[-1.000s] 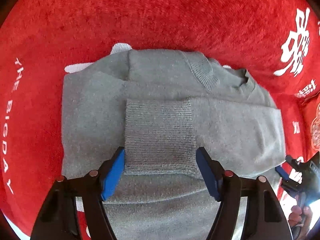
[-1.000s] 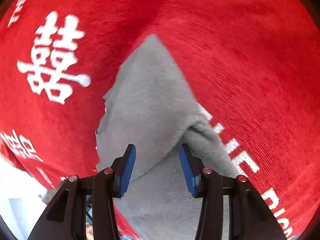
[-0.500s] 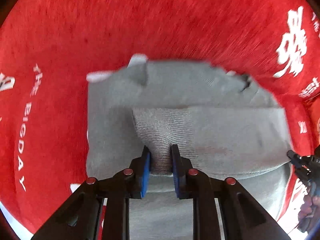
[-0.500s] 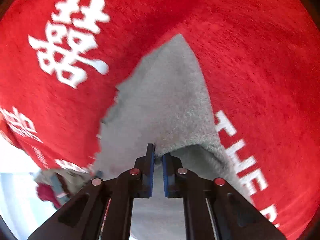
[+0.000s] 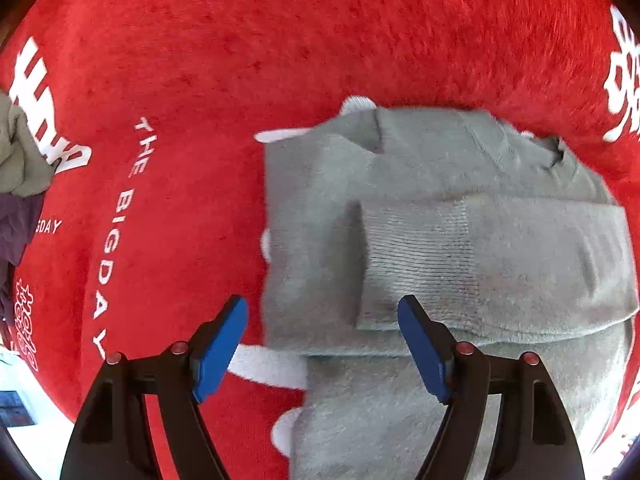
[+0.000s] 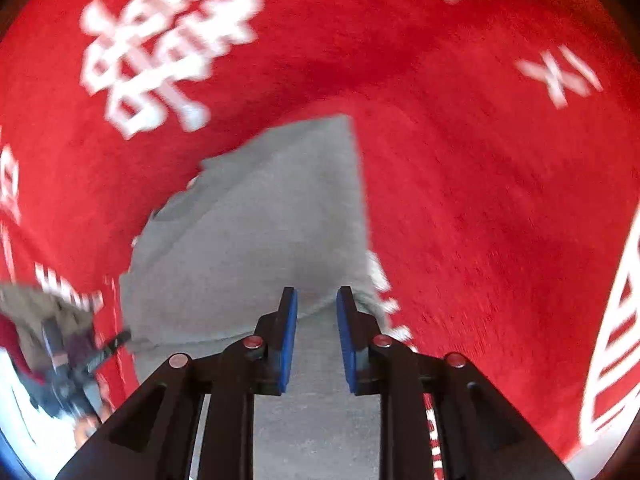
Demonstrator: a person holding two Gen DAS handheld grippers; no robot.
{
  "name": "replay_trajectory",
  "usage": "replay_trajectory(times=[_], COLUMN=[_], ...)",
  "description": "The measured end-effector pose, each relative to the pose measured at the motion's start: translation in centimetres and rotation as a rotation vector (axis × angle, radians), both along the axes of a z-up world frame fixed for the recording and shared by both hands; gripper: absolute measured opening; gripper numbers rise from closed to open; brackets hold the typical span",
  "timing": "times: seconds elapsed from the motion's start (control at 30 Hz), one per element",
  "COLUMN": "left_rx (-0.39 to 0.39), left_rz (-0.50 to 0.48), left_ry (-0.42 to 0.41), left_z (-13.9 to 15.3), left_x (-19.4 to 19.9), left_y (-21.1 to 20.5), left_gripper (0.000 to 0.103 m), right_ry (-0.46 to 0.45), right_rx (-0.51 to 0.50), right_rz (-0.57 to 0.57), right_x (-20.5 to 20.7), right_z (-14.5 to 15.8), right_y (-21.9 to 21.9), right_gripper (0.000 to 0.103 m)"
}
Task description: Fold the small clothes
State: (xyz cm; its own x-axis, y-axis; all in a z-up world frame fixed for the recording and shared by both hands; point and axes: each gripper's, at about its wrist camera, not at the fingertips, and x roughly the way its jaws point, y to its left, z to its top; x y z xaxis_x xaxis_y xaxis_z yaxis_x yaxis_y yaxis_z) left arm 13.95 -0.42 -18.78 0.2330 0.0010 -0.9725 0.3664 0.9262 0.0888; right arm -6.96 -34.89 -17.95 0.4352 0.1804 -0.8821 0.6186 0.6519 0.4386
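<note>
Grey sweater [image 5: 440,208], ribbed knit at cuff [image 5: 416,264]. Red cloth [image 5: 280,40] printed with white characters and lettering. Blue pads on black fingers [image 5: 220,340]. Olive and purple clothes pile [image 5: 20,184] seen at 9 o'clock.

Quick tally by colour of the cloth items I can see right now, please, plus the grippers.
Grey: 1, the grey sweater
Red: 1, the red blanket under it
Olive and dark purple: 1 heap, the spare clothes at the left edge; separate pieces can't be counted
Grippers: 2, left gripper and right gripper
Total: 5
</note>
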Motion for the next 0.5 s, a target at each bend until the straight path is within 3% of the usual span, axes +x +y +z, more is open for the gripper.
replay_trajectory(times=[0.07,0.13,0.23,0.27,0.43,0.5], left_rx=[0.019,0.025,0.064,0.067,-0.073,-0.071], left_rz=[0.025,0.035,0.045,0.059,0.157,0.152], left_ry=[0.014,-0.034,-0.074,-0.065,0.105,0.102], left_z=[-1.6,-2.4,-2.5,-2.8,-4.2,-3.9], left_x=[0.0,-0.1,-0.3,0.0,2.1,2.2], left_y=[-1.8,-3.3,-3.4,-3.1,-0.9,-0.9], left_gripper=[0.078,0.079,0.099,0.103,0.103,0.103], right_ry=[0.039,0.115,0.193,0.171,0.166,0.167], right_rx=[-0.074,-0.158,-0.208,-0.223,-0.211,-0.198], right_rz=[0.104,0.197,0.239,0.220,0.217,0.207], right_x=[2.0,4.3,5.3,5.1,4.7,4.2], right_z=[0.0,-1.3,-3.8,-3.7,-3.7,-3.5], right_y=[1.2,2.8,3.5,3.3,2.8,2.1], right_gripper=[0.028,0.036,0.036,0.038,0.039,0.037])
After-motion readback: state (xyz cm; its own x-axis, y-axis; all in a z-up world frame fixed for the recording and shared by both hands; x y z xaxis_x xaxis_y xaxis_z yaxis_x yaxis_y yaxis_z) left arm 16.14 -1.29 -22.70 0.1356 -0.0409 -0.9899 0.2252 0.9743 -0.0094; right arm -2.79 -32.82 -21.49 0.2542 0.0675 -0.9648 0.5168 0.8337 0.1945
